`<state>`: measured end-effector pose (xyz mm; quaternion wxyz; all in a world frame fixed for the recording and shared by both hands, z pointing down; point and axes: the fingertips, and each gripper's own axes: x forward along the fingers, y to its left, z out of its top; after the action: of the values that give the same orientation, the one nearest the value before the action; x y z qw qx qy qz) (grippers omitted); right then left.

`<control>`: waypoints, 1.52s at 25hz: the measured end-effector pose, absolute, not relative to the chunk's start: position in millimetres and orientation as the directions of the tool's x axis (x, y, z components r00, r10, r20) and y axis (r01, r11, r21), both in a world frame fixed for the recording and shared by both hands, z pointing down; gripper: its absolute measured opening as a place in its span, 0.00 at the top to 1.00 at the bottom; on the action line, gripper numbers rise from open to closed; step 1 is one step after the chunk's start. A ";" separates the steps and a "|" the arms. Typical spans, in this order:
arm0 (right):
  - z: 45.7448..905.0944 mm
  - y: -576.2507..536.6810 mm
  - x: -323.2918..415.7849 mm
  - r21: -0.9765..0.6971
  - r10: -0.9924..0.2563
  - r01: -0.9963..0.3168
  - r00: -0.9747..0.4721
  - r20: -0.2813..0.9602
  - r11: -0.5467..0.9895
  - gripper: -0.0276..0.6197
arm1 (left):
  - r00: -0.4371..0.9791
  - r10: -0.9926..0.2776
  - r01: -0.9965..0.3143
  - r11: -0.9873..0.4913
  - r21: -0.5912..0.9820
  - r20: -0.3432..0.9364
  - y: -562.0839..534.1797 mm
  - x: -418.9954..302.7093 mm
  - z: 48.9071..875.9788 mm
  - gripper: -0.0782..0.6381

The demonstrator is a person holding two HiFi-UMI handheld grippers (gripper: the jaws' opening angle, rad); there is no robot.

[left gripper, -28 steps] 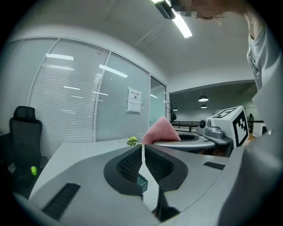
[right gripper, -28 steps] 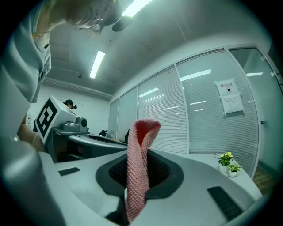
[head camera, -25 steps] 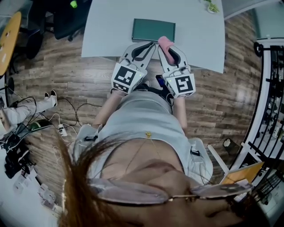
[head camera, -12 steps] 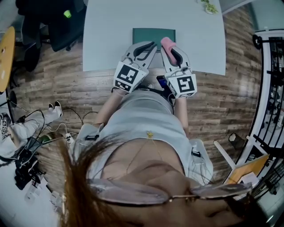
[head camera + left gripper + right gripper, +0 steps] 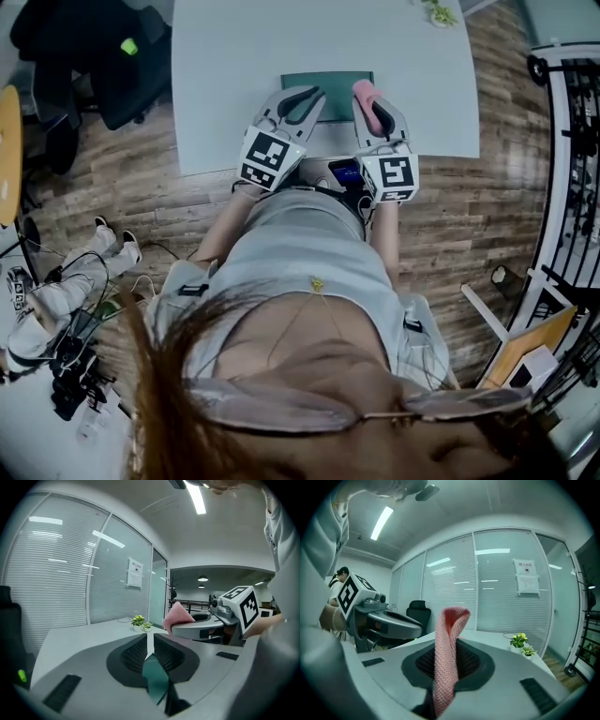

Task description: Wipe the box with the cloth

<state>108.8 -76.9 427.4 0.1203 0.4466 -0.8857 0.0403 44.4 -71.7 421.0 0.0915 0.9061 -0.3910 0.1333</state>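
Note:
The dark green box (image 5: 328, 82) lies flat near the front edge of the grey table (image 5: 234, 56); both grippers cover its near side. My left gripper (image 5: 302, 97) hangs over the box's left part, shut and holding nothing. In the left gripper view the box (image 5: 157, 679) shows through the slit under the closed left gripper (image 5: 149, 641). My right gripper (image 5: 373, 105) is shut on a pink knitted cloth (image 5: 366, 94), which sticks up folded from the jaws over the box's right end. The cloth (image 5: 447, 658) fills the middle of the right gripper (image 5: 449, 654) in its own view.
Small potted plants (image 5: 442, 11) stand at the table's far right corner. A black office chair (image 5: 103, 56) stands left of the table. A metal rack (image 5: 572, 187) lines the right side. Cables and gear (image 5: 66, 319) lie on the wooden floor at the left.
Both grippers have moved forward from the table's near edge onto the box, staying side by side. The cloth stays in the right gripper and the left stays shut.

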 end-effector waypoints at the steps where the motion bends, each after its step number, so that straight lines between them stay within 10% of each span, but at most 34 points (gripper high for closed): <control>1: 432.7 -81.5 110.8 0.039 -0.789 -0.812 -0.554 0.265 0.583 0.90 | 0.658 -0.680 -0.732 -0.678 0.065 0.323 -74.8 39.9 425.6 0.83; 38: 622.7 -166.7 155.9 0.109 -0.649 -0.910 -0.198 0.735 0.400 0.90 | 0.612 -0.313 -0.616 -0.764 0.190 0.726 -62.2 -30.4 627.0 0.56</control>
<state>155.9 -166.7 622.7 0.3652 0.5175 -0.7529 0.1789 -30.4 -62.2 627.0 0.2166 0.8713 -0.2667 0.3504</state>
